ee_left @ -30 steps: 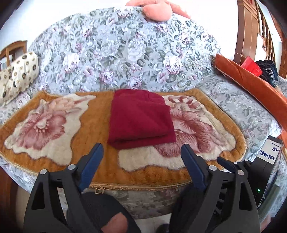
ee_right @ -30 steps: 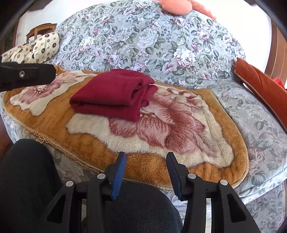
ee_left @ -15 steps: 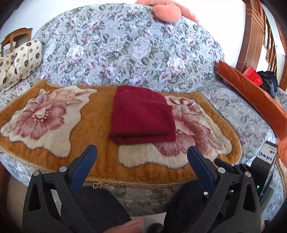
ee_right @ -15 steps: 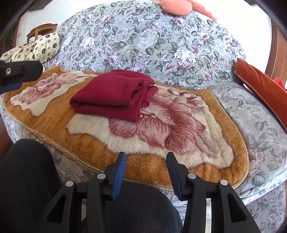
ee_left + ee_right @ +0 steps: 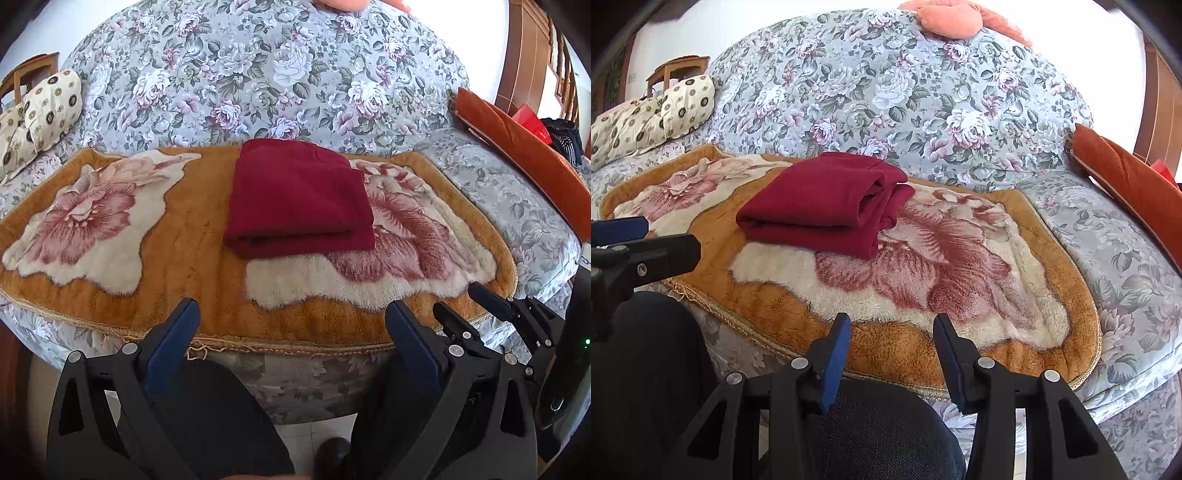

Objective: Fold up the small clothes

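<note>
A dark red garment [image 5: 297, 201] lies folded into a thick rectangle on an orange fleece mat [image 5: 192, 243] with pink flowers, on the sofa seat. It also shows in the right wrist view [image 5: 827, 206], with stacked folds at its right end. My left gripper [image 5: 291, 314] is open and empty, held back at the mat's front edge, short of the garment. My right gripper [image 5: 892, 325] is open and empty, over the mat's front edge, to the right of the garment. The left gripper's fingers [image 5: 646, 254] show at the left of the right wrist view.
The floral sofa back [image 5: 266, 74] rises behind the mat. A cream patterned pillow [image 5: 40, 114] lies at far left, an orange cushion [image 5: 524, 162] at right. The person's dark-trousered knees [image 5: 879, 432] sit below the grippers. A pink cushion [image 5: 945, 22] tops the sofa back.
The left gripper has drawn back and dipped slightly, so the garment sits higher in its view. The right gripper has barely moved. The garment has not moved.
</note>
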`<state>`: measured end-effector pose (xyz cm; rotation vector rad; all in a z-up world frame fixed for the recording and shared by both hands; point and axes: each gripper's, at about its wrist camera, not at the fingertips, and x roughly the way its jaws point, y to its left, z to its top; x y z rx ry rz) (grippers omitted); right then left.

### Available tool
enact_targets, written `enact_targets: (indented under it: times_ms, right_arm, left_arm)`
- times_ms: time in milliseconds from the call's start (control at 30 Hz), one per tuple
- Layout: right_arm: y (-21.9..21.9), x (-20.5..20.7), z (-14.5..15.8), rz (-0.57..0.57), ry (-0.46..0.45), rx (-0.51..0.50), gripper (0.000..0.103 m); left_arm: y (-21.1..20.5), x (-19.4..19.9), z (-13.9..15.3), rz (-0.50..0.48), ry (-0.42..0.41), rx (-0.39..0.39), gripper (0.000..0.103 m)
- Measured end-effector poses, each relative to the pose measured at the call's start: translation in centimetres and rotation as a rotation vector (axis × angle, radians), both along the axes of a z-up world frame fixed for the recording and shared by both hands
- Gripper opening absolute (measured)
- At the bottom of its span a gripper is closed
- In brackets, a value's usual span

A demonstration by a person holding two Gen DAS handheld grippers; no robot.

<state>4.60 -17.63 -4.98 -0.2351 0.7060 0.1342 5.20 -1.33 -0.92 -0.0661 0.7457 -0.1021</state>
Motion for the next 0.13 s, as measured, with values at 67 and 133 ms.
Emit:
enact_targets:
  times_ms: [67, 133]
  right_arm:
    - [0.09, 0.11, -0.09, -0.001, 0.005, -0.005, 0.044]
    - [0.20, 0.02, -0.10, 0.001, 0.003, -0.009, 0.044]
  left_arm:
    - [0.28, -0.22, 0.26, 0.021, -0.031, 0.021, 0.101]
    - [0.60, -0.17, 0.34, 0.025, -0.029, 0.017, 0.101]
